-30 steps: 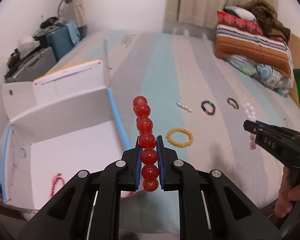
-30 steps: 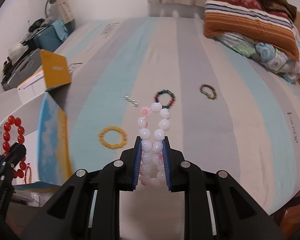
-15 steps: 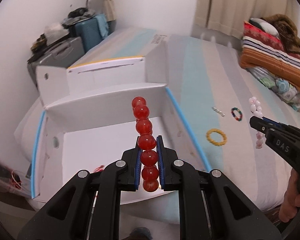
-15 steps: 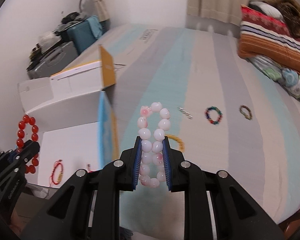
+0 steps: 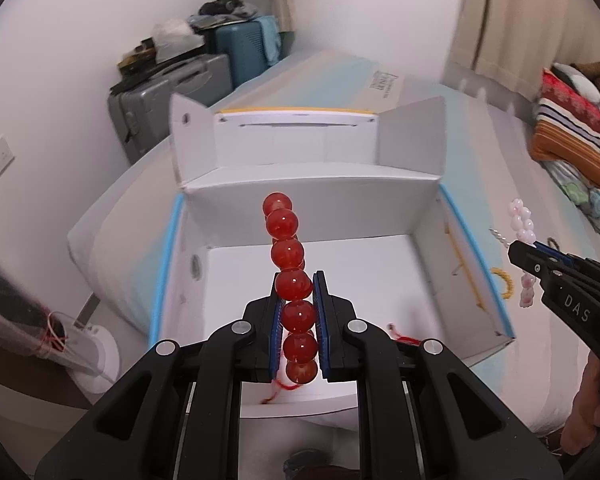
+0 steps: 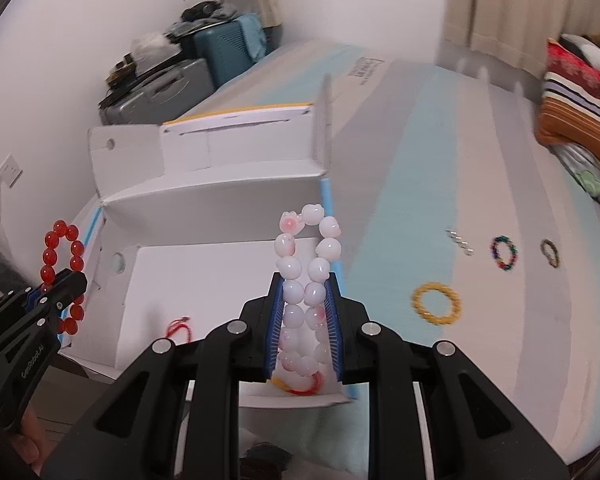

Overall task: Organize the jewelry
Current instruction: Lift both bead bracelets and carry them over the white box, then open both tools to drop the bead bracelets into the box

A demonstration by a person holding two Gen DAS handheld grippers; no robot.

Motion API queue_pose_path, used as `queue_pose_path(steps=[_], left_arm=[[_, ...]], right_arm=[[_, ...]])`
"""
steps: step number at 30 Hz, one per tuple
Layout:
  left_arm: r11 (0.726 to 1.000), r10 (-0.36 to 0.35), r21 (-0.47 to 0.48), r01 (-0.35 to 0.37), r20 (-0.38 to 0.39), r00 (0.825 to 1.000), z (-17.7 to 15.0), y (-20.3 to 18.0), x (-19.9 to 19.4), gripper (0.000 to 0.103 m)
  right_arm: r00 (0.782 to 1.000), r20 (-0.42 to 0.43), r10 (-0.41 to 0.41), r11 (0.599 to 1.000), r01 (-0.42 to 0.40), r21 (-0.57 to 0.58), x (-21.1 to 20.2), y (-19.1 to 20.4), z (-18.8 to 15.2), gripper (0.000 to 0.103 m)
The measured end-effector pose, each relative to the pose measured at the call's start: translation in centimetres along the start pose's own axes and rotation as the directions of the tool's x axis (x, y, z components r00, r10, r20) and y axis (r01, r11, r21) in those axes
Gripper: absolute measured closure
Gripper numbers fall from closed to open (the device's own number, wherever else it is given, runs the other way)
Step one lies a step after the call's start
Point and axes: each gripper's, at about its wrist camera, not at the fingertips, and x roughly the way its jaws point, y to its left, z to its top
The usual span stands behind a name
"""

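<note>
In the left wrist view, the left hand-held gripper (image 5: pixel 298 330) is clamped narrow on a red bracelet (image 5: pixel 290 276), whose beads stand up in a line above the open white box (image 5: pixel 308 204) on the bed (image 5: pixel 496 152). A thin red cord bracelet (image 5: pixel 400 334) lies on the box floor, partly hidden behind the gripper. Right of the box, the right hand-held gripper (image 5: pixel 518 246) holds a pink bracelet (image 5: pixel 522 224), with a hand (image 5: pixel 588 420) on its grip, and part of a yellow bracelet (image 5: pixel 505 283) shows past the box wall. In the right wrist view, the right hand-held gripper (image 6: pixel 304 326) is pinched on the pink bracelet (image 6: pixel 306 276), a doubled loop of pale beads held above the box's (image 6: pixel 220 196) right wall. The red cord bracelet (image 6: pixel 179 326) lies inside the box. Left of the box, the left hand-held gripper (image 6: pixel 70 278) grips the red bracelet (image 6: pixel 62 256). On the bed (image 6: pixel 420 160), right of the box, lie the yellow bracelet (image 6: pixel 436 303), a small silver piece (image 6: pixel 459 242), a multicolour bracelet (image 6: pixel 504 253) and a dark bracelet (image 6: pixel 550 252).
</note>
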Motion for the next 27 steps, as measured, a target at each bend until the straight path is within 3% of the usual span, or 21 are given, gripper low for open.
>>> queue_pose_path(steps=[13, 27], left_arm=[[0.999, -0.002, -0.036, -0.001, -0.076, 0.997, -1.0, 3.9, 3.2, 0.09], [0.999, -0.044, -0.025, 0.039, -0.227, 0.973, -3.5, 3.6, 8.6, 0.09]], right_arm=[[0.991, -0.136, 0.01, 0.998, -0.018, -0.056, 5.8, 4.2, -0.9, 0.084], [0.958, -0.286, -0.007, 0.998, -0.011, -0.062, 10.5, 5.0, -2.9, 0.084]])
